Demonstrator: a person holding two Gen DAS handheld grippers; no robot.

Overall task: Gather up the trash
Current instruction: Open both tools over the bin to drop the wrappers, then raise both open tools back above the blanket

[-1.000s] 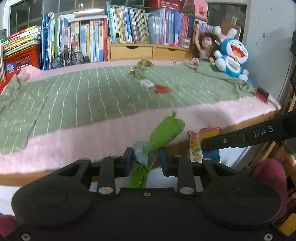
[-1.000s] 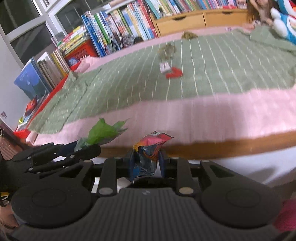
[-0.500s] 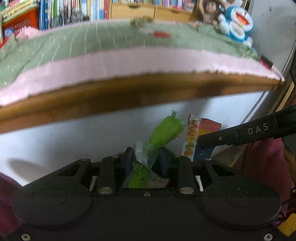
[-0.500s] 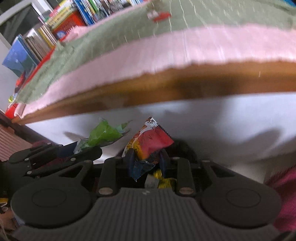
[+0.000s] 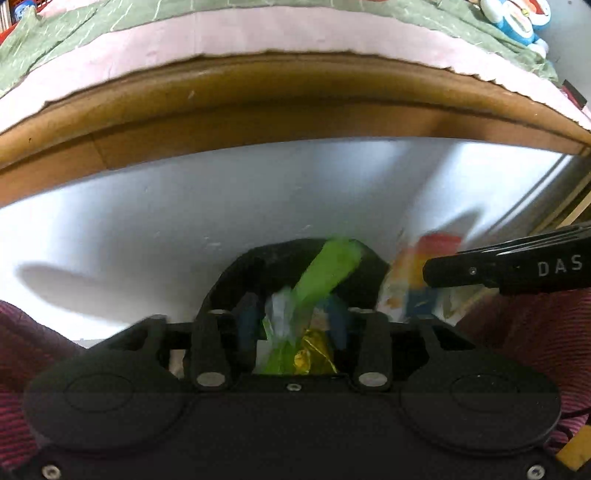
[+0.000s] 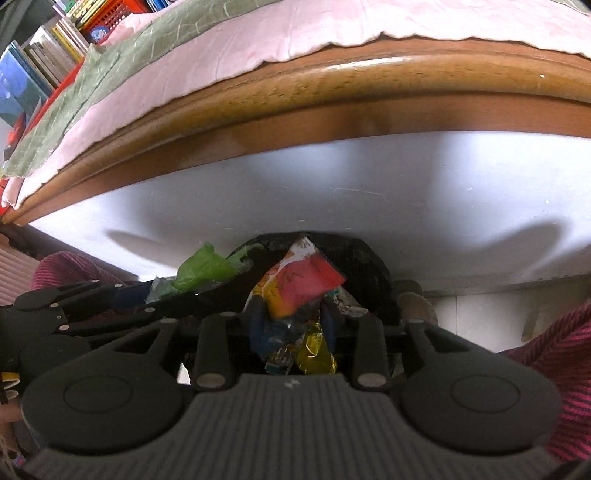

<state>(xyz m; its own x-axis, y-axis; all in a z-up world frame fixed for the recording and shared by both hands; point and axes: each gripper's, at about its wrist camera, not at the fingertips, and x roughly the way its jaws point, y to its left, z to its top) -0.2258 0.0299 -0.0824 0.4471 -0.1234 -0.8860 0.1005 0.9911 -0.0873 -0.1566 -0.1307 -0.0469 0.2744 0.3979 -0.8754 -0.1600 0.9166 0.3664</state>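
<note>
My left gripper [image 5: 291, 321] hangs over a black-lined trash bin [image 5: 258, 269]. Its jaws are opening, and a green wrapper [image 5: 328, 269] stands loose between the blue pads, blurred. Beside it my right gripper [image 6: 291, 317] points into the same bin [image 6: 362, 258]. Its jaws are opening too, around a red and orange snack wrapper [image 6: 303, 280] that tilts between the pads. Gold foil trash [image 6: 314, 350] lies in the bin below. The right wrist view also shows the green wrapper [image 6: 207, 267] at the left.
The bed's wooden edge [image 5: 295, 110] and white side panel [image 5: 184, 206] rise just behind the bin. A pink sheet [image 6: 258, 33] and a green blanket [image 6: 110, 55] cover the bed. Dark red knit fabric [image 5: 517, 325] lies on both sides. Books [image 6: 33, 74] stand far left.
Both grippers have sunk from bed height down beside the bed and tipped toward the bin. Their jaws, shut on the wrappers before, now stand wider apart.
</note>
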